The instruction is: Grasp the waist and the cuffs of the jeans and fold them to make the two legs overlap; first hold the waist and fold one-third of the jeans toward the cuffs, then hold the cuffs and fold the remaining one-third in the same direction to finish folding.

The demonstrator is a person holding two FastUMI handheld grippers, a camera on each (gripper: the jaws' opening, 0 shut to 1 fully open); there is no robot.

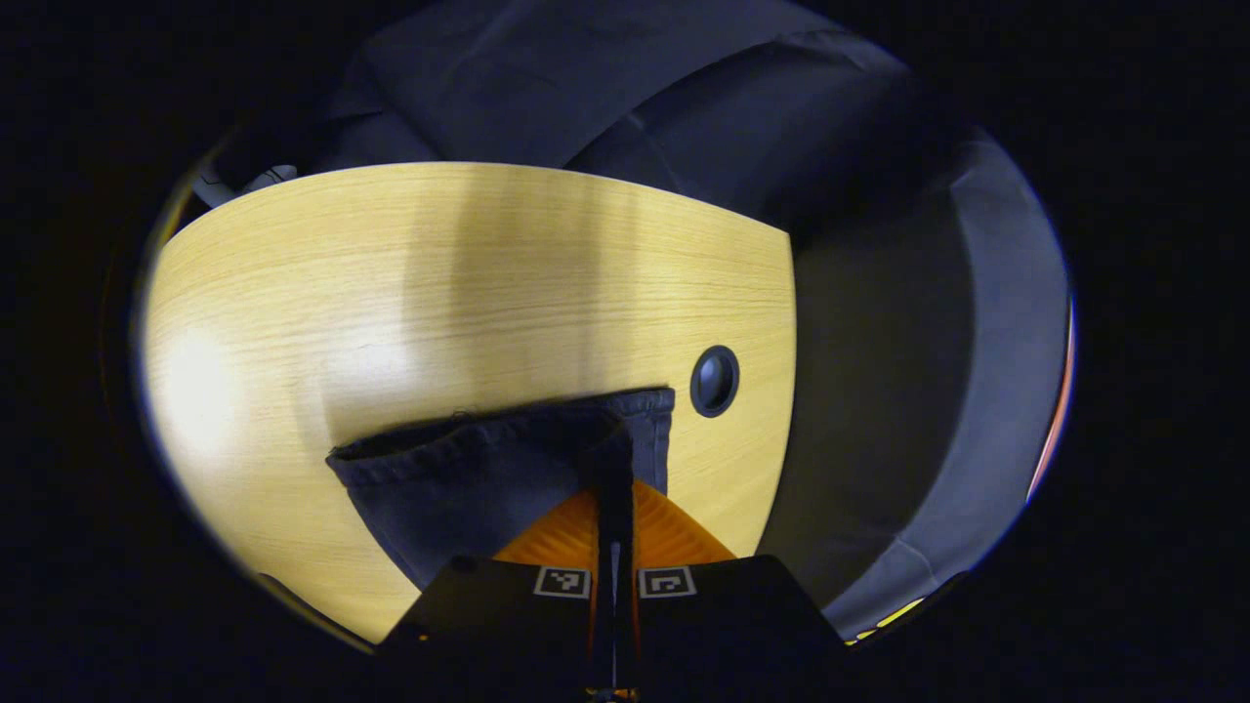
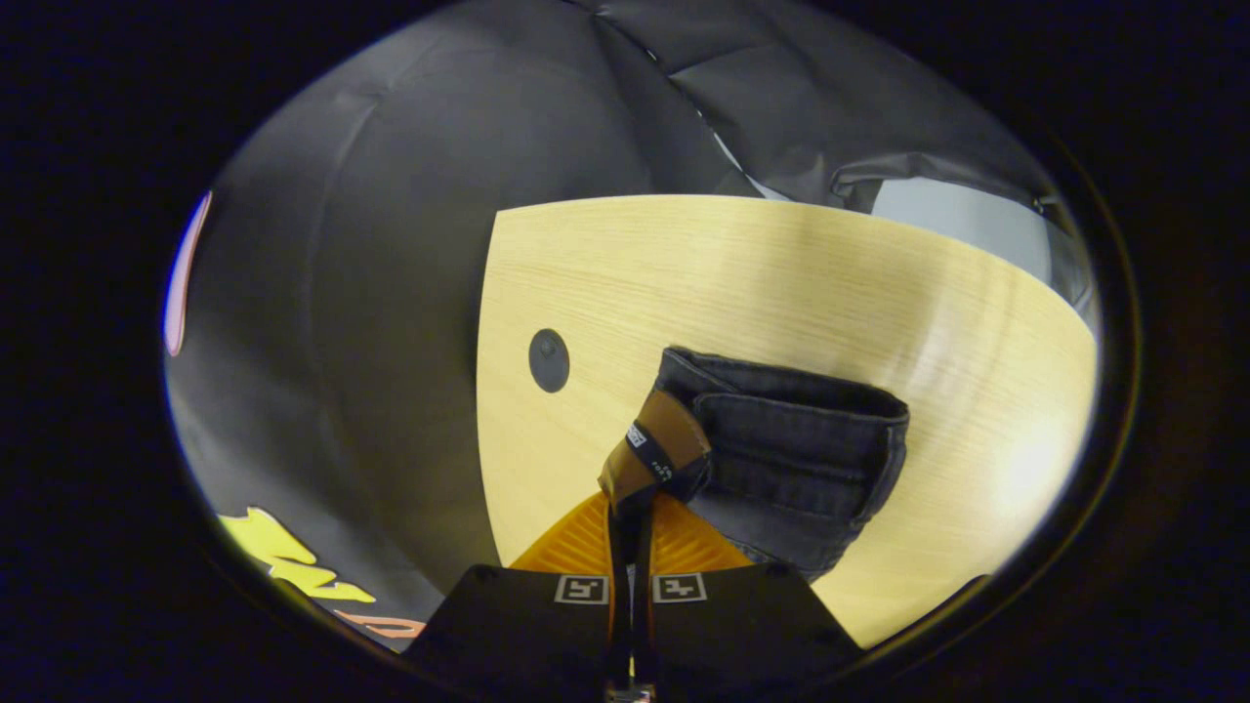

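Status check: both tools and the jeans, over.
Left tool shut on jeans hem. Right tool shut on waist end, by the tag. Jeans lifted over table. Nothing in the way.

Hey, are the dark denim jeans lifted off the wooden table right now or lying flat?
Lifted: both grippers pinch the dark denim jeans, which hang bunched over the wooden table.

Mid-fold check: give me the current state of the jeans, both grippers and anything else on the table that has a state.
jeans: lifted off the table at both gripped ends, hanging in folds.
left gripper: shut on the jeans at a hemmed edge.
right gripper: shut on the jeans at the waist, by the brown patch.
table: bare wood, cable hole uncovered beside the jeans.
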